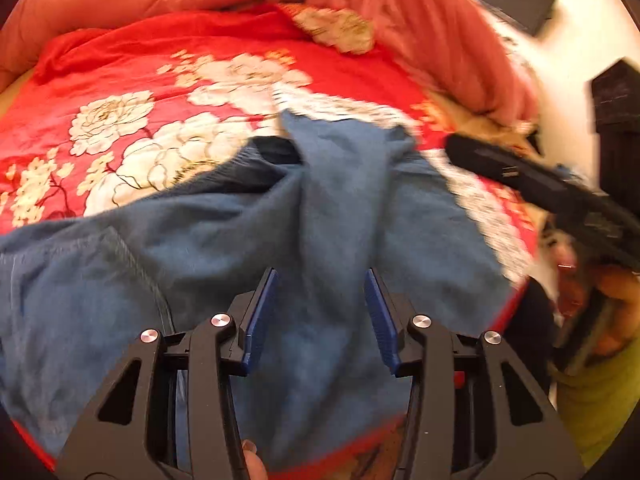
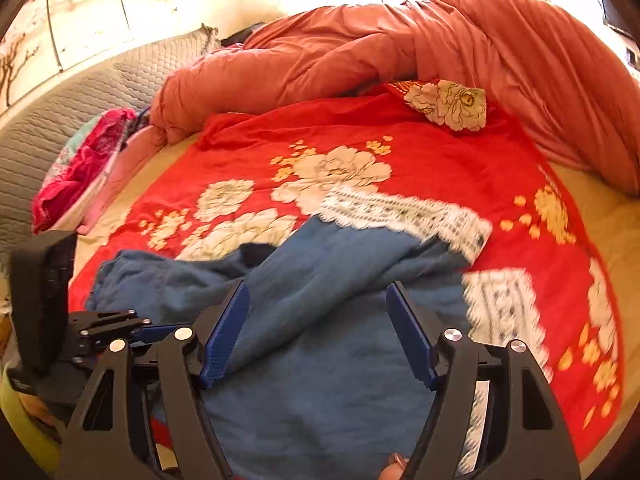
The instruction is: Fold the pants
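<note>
The blue pants [image 1: 340, 200] lie crumpled on a red flowered blanket [image 1: 140, 72], with a raised fold running up the middle. My left gripper [image 1: 322, 276] hovers over that fold. Its blue pads stand partly apart, with cloth below them and nothing pinched. In the right wrist view the pants [image 2: 320, 380] spread under my right gripper [image 2: 318, 286], which is wide open and holds nothing. The pants' far end lies by a white lace cloth [image 2: 400, 208].
An orange duvet [image 2: 480, 40] is heaped along the back and right of the bed. Pink clothes [image 2: 80, 160] lie at the left by a grey quilted headboard [image 2: 60, 120]. A yellow-green sleeve [image 1: 600, 392] shows at the right.
</note>
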The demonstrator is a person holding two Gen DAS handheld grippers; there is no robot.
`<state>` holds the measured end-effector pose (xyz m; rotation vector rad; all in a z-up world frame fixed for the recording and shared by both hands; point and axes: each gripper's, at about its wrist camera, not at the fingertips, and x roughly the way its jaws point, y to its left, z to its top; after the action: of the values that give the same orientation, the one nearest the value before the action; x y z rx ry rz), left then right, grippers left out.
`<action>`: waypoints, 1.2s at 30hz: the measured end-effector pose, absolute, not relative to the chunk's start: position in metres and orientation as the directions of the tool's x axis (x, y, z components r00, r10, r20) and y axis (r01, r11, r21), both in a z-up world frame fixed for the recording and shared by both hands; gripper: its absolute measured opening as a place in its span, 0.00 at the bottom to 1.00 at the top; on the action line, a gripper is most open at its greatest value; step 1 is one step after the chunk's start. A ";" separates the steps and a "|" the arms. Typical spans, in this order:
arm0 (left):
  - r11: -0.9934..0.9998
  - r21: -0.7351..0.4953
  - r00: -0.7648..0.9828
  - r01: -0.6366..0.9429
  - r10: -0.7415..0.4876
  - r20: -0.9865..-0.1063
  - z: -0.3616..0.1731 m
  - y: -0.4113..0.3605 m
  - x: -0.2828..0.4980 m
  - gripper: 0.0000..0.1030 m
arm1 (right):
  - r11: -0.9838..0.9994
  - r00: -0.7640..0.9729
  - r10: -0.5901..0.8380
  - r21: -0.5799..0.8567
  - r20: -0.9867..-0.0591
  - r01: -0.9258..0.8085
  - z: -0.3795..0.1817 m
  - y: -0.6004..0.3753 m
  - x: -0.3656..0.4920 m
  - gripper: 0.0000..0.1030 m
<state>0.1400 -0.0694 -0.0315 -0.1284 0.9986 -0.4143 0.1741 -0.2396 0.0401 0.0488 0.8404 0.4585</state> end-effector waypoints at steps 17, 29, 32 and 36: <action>0.777 -0.502 0.424 0.380 -0.629 -0.652 -0.052 -0.076 0.147 0.05 | 0.914 0.480 0.256 0.048 -0.839 -0.404 -0.005 -0.160 0.291 0.71; 0.786 -0.492 0.428 0.376 -0.618 -0.660 -0.049 -0.072 0.143 0.05 | 0.948 0.441 0.142 -0.006 -0.886 -0.317 -0.043 -0.146 0.349 0.09; 0.794 -0.473 0.440 0.382 -0.606 -0.663 -0.047 -0.073 0.141 0.05 | 0.950 0.492 0.229 0.084 -0.840 -0.300 -0.023 -0.175 0.334 0.08; 0.822 -0.408 0.481 0.396 -0.565 -0.671 -0.039 -0.078 0.132 0.05 | 0.948 0.554 0.311 0.214 -0.772 -0.234 0.007 -0.226 0.299 0.07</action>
<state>0.1323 -0.0778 -0.0395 -0.2086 0.8939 -0.5909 0.2991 -0.2262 0.0072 0.0900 0.9294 0.3225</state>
